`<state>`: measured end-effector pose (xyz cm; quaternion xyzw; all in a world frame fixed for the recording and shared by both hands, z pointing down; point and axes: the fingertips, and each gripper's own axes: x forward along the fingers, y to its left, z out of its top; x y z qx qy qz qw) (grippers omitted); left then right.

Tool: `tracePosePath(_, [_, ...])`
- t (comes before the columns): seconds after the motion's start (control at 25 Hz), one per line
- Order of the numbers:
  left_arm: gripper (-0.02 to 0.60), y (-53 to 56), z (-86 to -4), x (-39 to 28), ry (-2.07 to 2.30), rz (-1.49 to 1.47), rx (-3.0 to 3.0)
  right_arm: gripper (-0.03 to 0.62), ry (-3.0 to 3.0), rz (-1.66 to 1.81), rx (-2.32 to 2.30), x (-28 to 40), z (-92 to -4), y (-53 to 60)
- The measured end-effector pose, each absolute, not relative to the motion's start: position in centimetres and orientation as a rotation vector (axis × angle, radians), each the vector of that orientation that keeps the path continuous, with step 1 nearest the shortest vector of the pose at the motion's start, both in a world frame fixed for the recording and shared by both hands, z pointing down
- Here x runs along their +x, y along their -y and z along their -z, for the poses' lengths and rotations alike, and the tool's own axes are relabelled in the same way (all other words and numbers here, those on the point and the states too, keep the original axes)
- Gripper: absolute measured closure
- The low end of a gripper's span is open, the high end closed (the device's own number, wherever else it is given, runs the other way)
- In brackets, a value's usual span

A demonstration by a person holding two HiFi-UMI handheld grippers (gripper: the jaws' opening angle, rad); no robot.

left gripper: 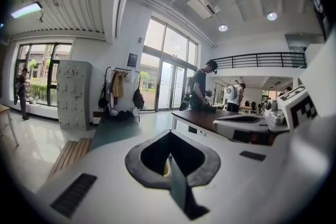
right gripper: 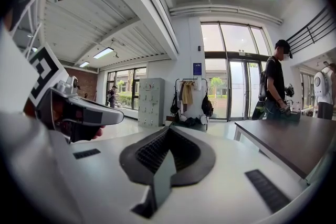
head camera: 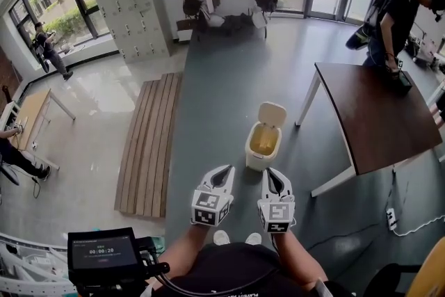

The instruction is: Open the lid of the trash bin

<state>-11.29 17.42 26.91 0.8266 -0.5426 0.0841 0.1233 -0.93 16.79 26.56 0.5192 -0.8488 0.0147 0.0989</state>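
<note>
Cream trash bin (head camera: 263, 142) stands mid-floor (head camera: 222, 73) beside the dark table (head camera: 372, 118), lid (head camera: 271, 114) tipped up and open, with left claw (head camera: 227, 170) and right claw (head camera: 270, 172) just before it, both narrow, jaws together on nothing.

In the left gripper view, the jaws hide all but a yellow sliver of the trash bin (left gripper: 165, 168). Right of it, the head view's edge cuts off the table (head camera: 375, 115).
</note>
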Motion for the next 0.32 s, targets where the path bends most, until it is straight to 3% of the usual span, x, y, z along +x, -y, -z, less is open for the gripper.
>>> tracePosePath(0.32, [0.583, -17.9, -25.9, -13.1, 1.644, -0.21, 2.452, 0.595, 2.545, 0.034, 1.555, -2.5, -24.7, -17.6])
